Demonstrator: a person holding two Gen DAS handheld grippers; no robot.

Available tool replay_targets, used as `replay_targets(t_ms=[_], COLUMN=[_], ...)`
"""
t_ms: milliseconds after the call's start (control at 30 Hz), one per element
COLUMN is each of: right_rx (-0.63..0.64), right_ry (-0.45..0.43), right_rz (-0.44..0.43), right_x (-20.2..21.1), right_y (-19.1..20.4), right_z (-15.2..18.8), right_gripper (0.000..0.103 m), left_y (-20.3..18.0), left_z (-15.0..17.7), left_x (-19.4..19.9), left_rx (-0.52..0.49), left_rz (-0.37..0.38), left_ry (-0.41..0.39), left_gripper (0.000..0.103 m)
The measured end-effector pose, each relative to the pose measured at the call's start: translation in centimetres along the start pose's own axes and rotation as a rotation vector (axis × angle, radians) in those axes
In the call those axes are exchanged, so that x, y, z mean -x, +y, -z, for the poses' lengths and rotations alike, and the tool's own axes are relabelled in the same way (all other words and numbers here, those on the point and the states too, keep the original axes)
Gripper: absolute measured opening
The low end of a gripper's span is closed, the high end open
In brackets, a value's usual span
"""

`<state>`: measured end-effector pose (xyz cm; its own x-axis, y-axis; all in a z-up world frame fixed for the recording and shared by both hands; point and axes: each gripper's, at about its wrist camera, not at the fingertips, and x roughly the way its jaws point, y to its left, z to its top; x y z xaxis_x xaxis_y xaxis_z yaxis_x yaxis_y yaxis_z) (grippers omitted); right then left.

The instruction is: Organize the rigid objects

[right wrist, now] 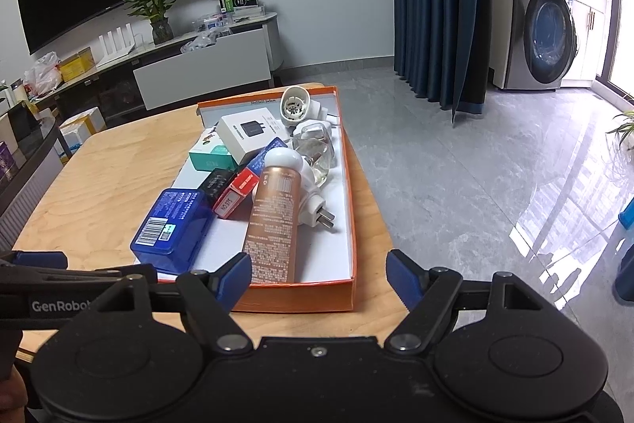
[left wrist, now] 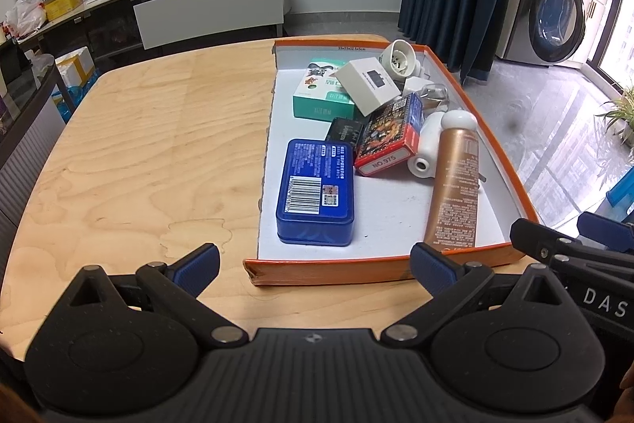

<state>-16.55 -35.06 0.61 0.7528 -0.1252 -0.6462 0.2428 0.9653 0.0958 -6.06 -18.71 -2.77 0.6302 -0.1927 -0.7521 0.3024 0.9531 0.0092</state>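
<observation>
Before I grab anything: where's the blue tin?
In both views, the blue tin lies in the orange box's near-left corner, beside the red card box.

"NO.975" stands on the white end label of the red box [left wrist: 390,141], frame centre; "DAS" on the right gripper [left wrist: 574,252], lower right; "GenRobot" on the left gripper [right wrist: 71,280], lower left

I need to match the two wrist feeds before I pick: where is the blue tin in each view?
Left wrist: the blue tin lies centre frame, in the near left part of the orange box.
Right wrist: the blue tin lies left of centre, at the box's near left corner.
Shared landmark: the copper tube, lying to its right in both.
</observation>
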Motion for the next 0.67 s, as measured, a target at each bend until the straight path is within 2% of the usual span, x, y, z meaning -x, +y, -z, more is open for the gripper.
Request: replay_targets(t_ms=[667], right_rx=[-0.002], right_ry=[0.023], right_rz=[0.007], right_x=[-1.1], right_y=[0.2], right_z=[-0.1], right_gripper=[0.088], left_y=[0.4], left_z=[-0.1], left_x=[-1.1], left_rx=[0.001], left_rz=[0.009], left_ry=[0.034], left_gripper=[0.103])
